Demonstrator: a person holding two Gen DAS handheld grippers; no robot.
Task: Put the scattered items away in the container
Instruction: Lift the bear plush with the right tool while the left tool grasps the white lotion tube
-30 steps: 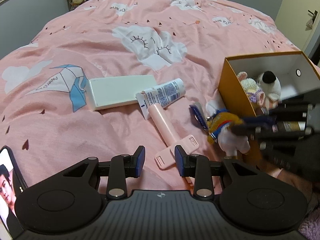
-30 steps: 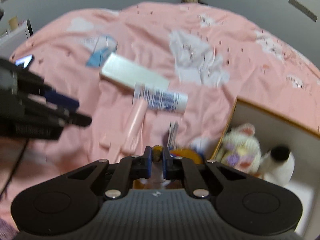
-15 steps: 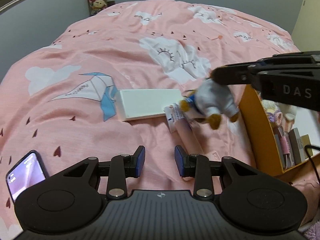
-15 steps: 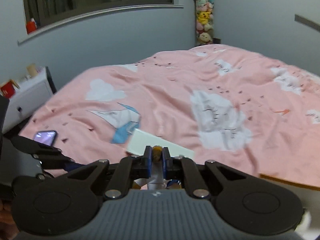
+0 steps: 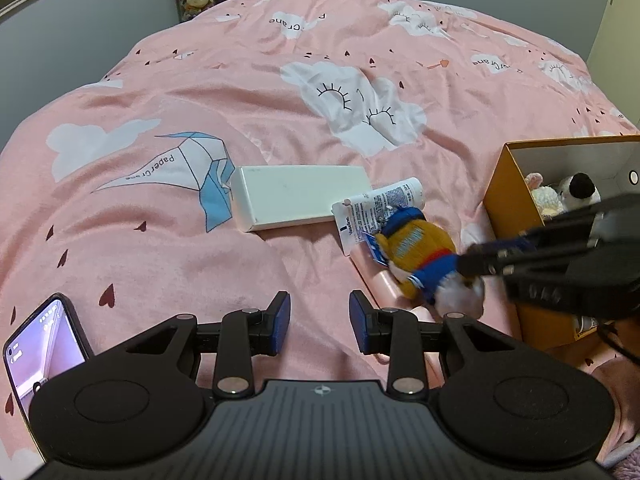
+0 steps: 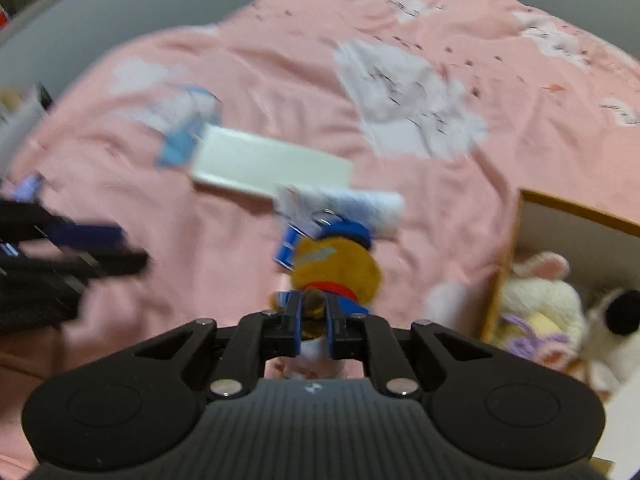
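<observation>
The plush duck toy [image 6: 335,268], yellow-headed with a blue cap and blue-and-white body, hangs in the right gripper [image 6: 312,322], pinched by one end between the blue pads, so that its length runs forward and away from the gripper with the capped head farthest out. The jaws are just beginning to ease apart, though the toy is between them and the pads appear to press on it. In the left wrist view the toy [image 5: 424,258] is off the bedspread [image 5: 280,92], above the pink-handled tool [image 5: 376,276] and the printed tube [image 5: 380,204], and short of the orange box [image 5: 508,192] that serves as the container. That is the relation the coming move turns on: the box opening lies to the right of the toy and a little beyond it, with the near wall between them, so the toy must likely travel rightward over that wall before it is let go; released here, it would probably fall back onto the bed. Two soft toys already sit inside the box, a cream rabbit [image 6: 540,304] and a white one with a black cap [image 6: 616,316]. The left gripper [image 5: 320,322] hovers empty, jaws partly apart, over bare bedspread, nearer the white carton [image 5: 300,196] than the box. A phone [image 5: 44,340] lies at the lower left.
</observation>
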